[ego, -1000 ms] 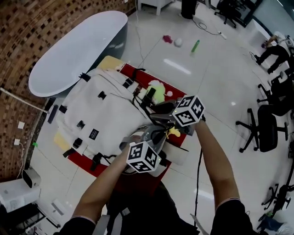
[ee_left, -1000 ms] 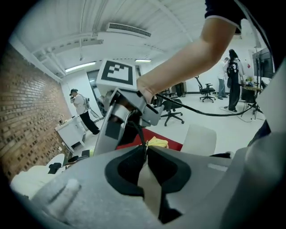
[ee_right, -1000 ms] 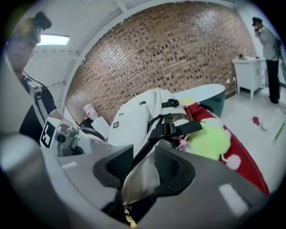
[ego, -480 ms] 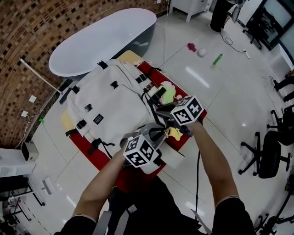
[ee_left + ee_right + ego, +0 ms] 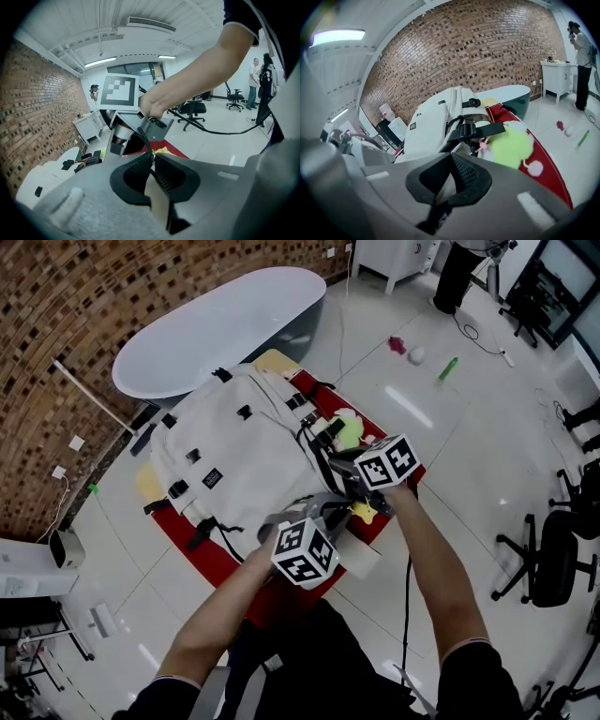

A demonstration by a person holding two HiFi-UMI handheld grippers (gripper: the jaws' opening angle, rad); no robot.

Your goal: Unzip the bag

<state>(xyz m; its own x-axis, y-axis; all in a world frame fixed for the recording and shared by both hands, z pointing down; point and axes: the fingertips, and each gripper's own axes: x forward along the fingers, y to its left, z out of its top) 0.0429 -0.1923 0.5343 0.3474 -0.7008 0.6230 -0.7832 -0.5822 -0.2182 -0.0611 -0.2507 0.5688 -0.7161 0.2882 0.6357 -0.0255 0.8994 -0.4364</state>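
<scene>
Both claws are pinched at the white bag (image 5: 239, 451), which lies mid-frame on a red mat (image 5: 211, 563).

The left gripper (image 5: 152, 161) is nearly closed on a pale strip of the bag's edge, probably to brace it. The right gripper (image 5: 449, 164) is clamped tight on what looks like the zip pull (image 5: 443, 187), ready to drag. The small black label (image 5: 213, 478) is too small to read.
</scene>
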